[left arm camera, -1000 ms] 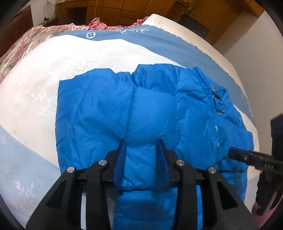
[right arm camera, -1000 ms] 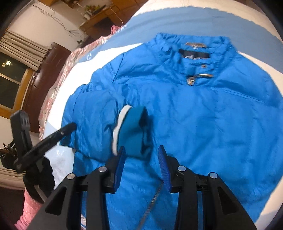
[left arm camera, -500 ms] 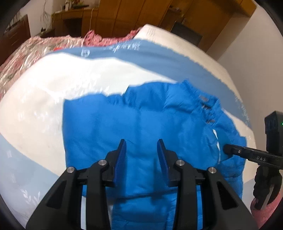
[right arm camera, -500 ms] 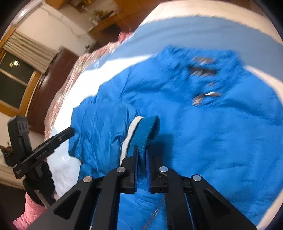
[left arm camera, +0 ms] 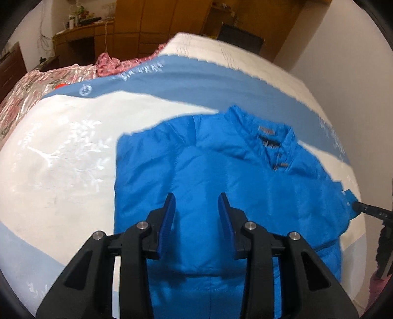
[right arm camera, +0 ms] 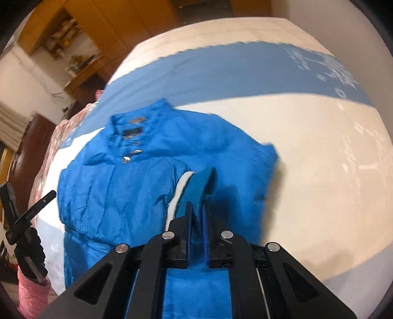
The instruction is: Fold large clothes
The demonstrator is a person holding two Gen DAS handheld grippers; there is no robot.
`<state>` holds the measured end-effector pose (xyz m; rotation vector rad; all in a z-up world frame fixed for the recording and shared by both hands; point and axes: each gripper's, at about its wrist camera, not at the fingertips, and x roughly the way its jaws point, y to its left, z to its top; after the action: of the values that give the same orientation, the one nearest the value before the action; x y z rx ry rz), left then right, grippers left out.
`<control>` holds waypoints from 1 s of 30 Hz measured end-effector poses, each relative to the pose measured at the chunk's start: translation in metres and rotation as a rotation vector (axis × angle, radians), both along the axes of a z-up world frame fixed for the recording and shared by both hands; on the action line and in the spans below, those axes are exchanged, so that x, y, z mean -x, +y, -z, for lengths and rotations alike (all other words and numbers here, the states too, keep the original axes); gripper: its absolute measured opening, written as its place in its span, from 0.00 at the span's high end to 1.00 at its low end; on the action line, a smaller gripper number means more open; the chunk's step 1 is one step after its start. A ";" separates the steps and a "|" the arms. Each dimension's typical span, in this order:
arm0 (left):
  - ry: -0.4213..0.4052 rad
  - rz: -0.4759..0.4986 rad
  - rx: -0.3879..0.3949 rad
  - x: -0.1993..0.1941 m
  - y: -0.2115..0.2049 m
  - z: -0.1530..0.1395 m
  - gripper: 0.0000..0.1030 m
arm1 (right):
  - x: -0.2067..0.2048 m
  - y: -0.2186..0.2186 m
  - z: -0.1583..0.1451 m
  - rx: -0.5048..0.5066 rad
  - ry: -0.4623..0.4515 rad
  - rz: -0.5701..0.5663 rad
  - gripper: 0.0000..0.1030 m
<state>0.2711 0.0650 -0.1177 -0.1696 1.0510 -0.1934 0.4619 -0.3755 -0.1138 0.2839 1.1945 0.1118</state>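
A bright blue puffer jacket (left arm camera: 221, 166) lies front up on the bed, collar away from me; it also shows in the right wrist view (right arm camera: 137, 171). My left gripper (left arm camera: 196, 208) is open and empty above the jacket's lower left part. My right gripper (right arm camera: 196, 216) is shut on the ribbed sleeve cuff (right arm camera: 199, 186), blue with a white edge, and holds it lifted over the jacket's right side. The right gripper's tip shows at the right edge of the left wrist view (left arm camera: 368, 211). The left gripper shows at the far left of the right wrist view (right arm camera: 29, 216).
The bed cover (left arm camera: 61, 159) is white with blue bands. A pink floral quilt (left arm camera: 29, 83) lies at the far left. Wooden cabinets (left arm camera: 159, 22) and a dark screen (left arm camera: 240, 39) stand beyond the bed. A white wall (left arm camera: 343, 61) is on the right.
My right gripper closed on the sleeve cuff and carried it up and to the right. My left gripper let go of the jacket fabric and drew back, staying open.
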 end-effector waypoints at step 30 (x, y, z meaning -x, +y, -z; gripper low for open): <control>0.065 0.149 -0.054 0.014 -0.070 0.056 0.65 | 0.012 0.092 0.069 0.061 0.078 -0.108 0.92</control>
<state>0.2570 -0.0050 -0.1741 -0.0493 1.1337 -0.2959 0.4499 -0.2833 -0.1826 0.1719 1.2880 0.1591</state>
